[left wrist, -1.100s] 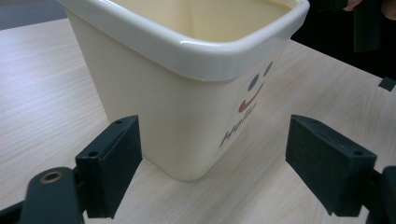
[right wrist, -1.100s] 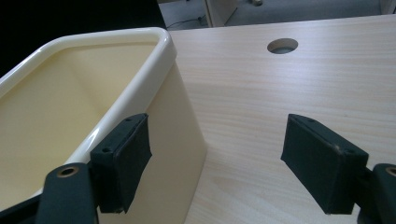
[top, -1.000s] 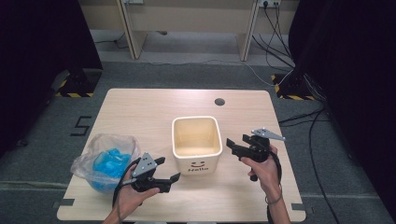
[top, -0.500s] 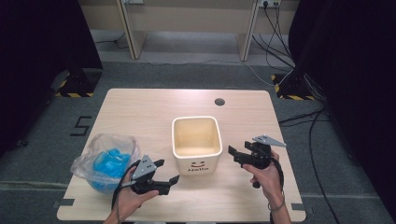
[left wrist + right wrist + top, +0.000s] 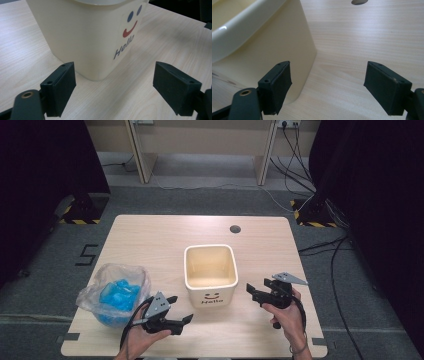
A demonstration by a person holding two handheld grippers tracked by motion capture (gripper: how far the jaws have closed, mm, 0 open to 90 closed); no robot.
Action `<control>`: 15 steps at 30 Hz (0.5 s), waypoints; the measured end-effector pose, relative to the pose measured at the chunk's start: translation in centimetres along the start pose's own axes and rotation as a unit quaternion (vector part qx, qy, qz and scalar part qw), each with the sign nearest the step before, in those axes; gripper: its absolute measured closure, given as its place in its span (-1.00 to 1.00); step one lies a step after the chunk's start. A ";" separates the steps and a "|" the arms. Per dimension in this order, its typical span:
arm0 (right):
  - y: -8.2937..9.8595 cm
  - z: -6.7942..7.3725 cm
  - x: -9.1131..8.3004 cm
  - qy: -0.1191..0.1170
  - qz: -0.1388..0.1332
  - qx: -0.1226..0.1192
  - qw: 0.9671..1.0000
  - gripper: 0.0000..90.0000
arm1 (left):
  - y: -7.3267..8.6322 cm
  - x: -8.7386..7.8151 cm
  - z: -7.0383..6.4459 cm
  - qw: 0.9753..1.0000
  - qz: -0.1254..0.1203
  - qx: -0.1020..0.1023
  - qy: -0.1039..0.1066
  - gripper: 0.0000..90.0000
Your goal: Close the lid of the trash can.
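A cream square bin (image 5: 210, 275) with a smiley face and "Hello" on its front stands at the table's middle. Its inside looks empty in the high view. My left gripper (image 5: 179, 312) is open, low at the front left, pointing at the bin's front corner (image 5: 95, 42). Nothing lies between its pads (image 5: 61, 87). My right gripper (image 5: 252, 291) is open too, just right of the bin, with the bin's rounded side (image 5: 279, 42) close by its left pad (image 5: 277, 86). A clear plastic bag holding blue pieces (image 5: 116, 292) sits at the front left.
The light wooden table (image 5: 150, 240) has a round cable hole (image 5: 235, 228) at the back middle. Cables and dark stands lie on the grey floor behind. Bare tabletop stretches behind the bin and to its right (image 5: 374, 37).
My right gripper has dropped lower and come nearer the table's front, staying just right of the bin. The left gripper has barely moved.
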State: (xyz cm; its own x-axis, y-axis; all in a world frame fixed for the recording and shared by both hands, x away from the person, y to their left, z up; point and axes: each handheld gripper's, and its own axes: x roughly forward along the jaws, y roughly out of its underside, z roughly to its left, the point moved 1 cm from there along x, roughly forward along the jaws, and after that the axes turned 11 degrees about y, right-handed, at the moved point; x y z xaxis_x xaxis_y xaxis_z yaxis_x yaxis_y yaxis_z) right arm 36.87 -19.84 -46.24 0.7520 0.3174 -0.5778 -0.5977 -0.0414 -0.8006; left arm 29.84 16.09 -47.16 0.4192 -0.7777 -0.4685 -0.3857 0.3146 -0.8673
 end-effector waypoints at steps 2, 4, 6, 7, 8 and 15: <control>0.4 0.0 0.0 0.000 0.004 0.000 1.000 -0.52 | 0.1 0.0 -0.3 1.000 0.001 0.004 0.003 -0.61; 0.7 0.0 0.1 -0.001 0.008 -0.001 1.000 -0.52 | 0.2 -0.1 -0.7 1.000 0.002 0.010 0.009 -0.61; 1.1 0.0 0.1 0.000 0.011 0.000 1.000 -0.52 | 0.5 -0.1 -1.0 1.000 0.004 0.012 0.015 -0.61; 1.2 0.0 0.1 0.000 0.013 -0.002 1.000 -0.52 | 0.6 0.0 -1.2 1.000 0.006 0.011 0.017 -0.61; 1.3 0.0 0.1 -0.001 0.014 -0.001 1.000 -0.52 | 0.8 0.0 -1.3 1.000 0.008 0.011 0.019 -0.61; 2.3 0.0 -0.2 0.000 0.019 -0.005 1.000 -0.52 | 2.4 0.2 -1.3 0.999 0.021 0.002 0.024 -0.61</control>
State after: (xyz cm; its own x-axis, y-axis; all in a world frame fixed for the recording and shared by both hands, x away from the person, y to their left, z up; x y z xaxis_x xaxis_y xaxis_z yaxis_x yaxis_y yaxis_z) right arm 35.35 -19.99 -47.98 0.7279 0.3163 -0.6084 -0.6235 -0.0637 -0.7792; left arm 27.94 15.94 -49.13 0.3621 -0.7891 -0.4962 -0.3985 0.3502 -0.8477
